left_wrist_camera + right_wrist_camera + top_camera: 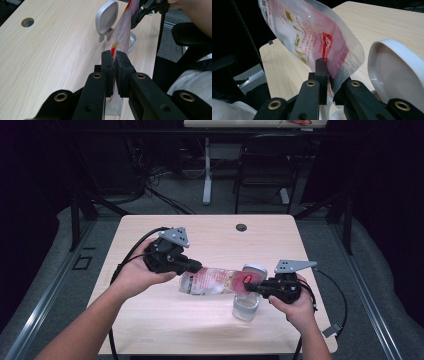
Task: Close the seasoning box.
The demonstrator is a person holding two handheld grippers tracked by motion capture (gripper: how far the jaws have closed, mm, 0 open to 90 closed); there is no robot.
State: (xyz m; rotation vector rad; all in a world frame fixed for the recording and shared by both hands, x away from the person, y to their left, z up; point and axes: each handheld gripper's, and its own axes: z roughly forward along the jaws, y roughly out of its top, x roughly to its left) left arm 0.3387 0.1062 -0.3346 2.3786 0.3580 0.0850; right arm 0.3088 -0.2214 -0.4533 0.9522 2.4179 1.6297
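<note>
A clear plastic bag [212,281] with red and yellow print hangs between my two grippers above the wooden table [210,237]. My left gripper [196,267] is shut on the bag's left end; in the left gripper view the bag [120,37] is pinched between the pads [107,62]. My right gripper [248,287] is shut on the bag's other end, where the bag [312,35] bulges open above the jaws. Just below that end stands a clear container [246,307] with its white hinged lid [254,269] flipped up; the lid [397,70] is close at the right.
The table has a round cable hole [241,227] near its far edge. A black chair [267,165] and a second table's leg [207,170] stand on the floor beyond. Cables trail from both grippers over the table's side edges.
</note>
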